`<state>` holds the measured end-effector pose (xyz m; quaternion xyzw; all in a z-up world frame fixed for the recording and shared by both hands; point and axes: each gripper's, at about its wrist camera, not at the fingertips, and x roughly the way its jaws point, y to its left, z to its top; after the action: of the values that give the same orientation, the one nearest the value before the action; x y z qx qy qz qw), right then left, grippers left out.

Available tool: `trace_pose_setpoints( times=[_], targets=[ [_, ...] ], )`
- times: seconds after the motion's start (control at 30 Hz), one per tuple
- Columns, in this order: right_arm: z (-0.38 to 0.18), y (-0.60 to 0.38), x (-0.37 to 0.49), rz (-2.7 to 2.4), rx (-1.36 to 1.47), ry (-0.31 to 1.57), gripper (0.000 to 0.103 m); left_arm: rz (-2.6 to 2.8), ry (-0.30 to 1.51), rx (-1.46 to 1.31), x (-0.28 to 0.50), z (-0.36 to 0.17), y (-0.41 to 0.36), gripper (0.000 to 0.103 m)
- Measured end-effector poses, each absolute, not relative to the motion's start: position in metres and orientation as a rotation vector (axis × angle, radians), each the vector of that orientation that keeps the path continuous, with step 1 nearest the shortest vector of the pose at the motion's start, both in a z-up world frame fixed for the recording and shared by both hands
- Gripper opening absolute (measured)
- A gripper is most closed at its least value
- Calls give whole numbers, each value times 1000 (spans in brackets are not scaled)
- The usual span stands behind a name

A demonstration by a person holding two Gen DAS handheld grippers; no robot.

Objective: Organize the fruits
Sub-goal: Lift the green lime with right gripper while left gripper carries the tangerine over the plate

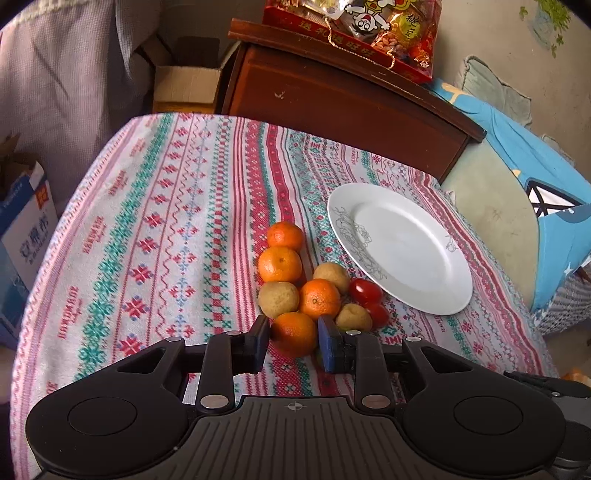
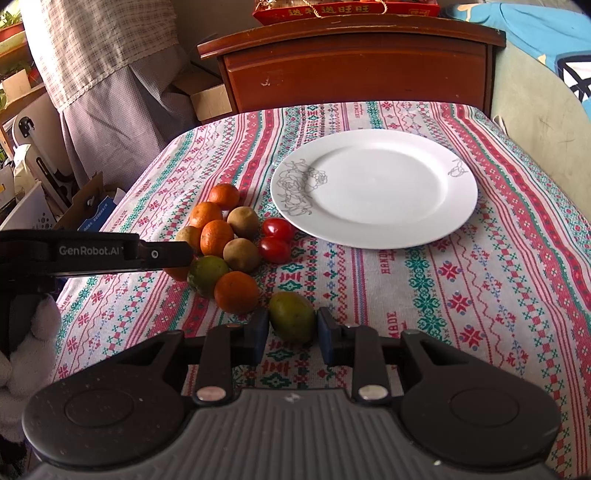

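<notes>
A pile of fruit lies on the patterned tablecloth left of a white plate [image 1: 400, 245] [image 2: 373, 188], which holds nothing. The pile has tangerines [image 1: 279, 264], brownish round fruits [image 1: 278, 299] and two cherry tomatoes [image 1: 365, 291]. My left gripper [image 1: 294, 326] is shut on the nearest tangerine [image 1: 293, 341], one pad on each side. In the right wrist view the left gripper [image 2: 181, 258] reaches into the pile from the left and hides most of that tangerine. My right gripper [image 2: 292, 319] is shut on a green fruit [image 2: 291, 326] that lies apart at the front of the pile.
A brown wooden cabinet [image 2: 354, 70] stands behind the table with a red gift box [image 1: 351, 33] on top. Cardboard boxes [image 1: 186, 86] and a curtain are at the left. A blue cushion [image 1: 535, 177] lies to the right. A white fluffy sleeve [image 2: 35, 332] shows at the left edge.
</notes>
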<state>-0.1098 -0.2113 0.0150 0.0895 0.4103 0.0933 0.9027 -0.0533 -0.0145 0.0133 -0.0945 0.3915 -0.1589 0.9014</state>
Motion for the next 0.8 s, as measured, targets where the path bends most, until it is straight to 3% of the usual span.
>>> trace_pose_setpoints(
  times=[0.8],
  targets=[
    [47,-252,-86,77,294,699,27,-440,665,-205,-38,49,-58,26]
  ],
)
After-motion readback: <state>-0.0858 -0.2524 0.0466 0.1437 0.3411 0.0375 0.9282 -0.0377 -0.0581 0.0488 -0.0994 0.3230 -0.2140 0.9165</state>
